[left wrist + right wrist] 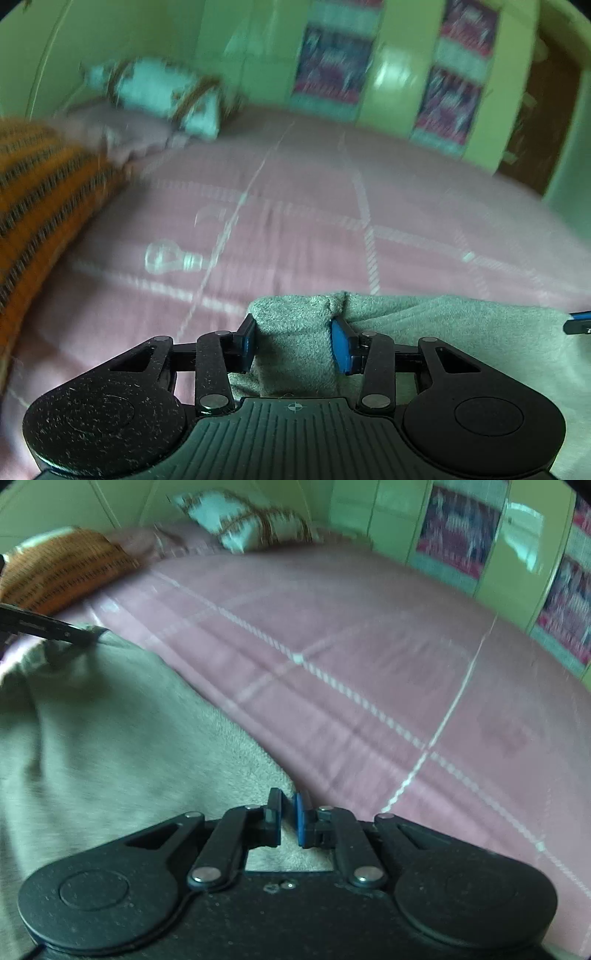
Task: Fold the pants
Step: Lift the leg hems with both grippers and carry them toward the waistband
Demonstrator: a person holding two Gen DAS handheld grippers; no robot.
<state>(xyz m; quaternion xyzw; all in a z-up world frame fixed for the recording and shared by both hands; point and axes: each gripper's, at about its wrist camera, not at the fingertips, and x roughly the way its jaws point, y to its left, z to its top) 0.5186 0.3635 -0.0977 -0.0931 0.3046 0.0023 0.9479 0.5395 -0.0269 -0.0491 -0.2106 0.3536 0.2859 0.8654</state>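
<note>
Grey fleece pants [443, 332] lie on the pink bed cover. A bunched corner of them stands up between the pads of my left gripper [293, 325], which is shut on that fold. In the right wrist view the pants [129, 738] spread to the left, and their edge runs into my right gripper [288, 805], whose jaws are pinched together on the thin edge. The left gripper's tip [85, 633] shows at the far left on the cloth's other corner. A blue pad of the right gripper [578, 321] peeks in at the right border of the left wrist view.
The pink bed cover [369, 646] with white lines stretches ahead. An orange striped pillow [59, 572] and a white patterned cushion [243, 520] lie at the head. Green cupboard doors with patterned panels [458, 539] stand behind the bed.
</note>
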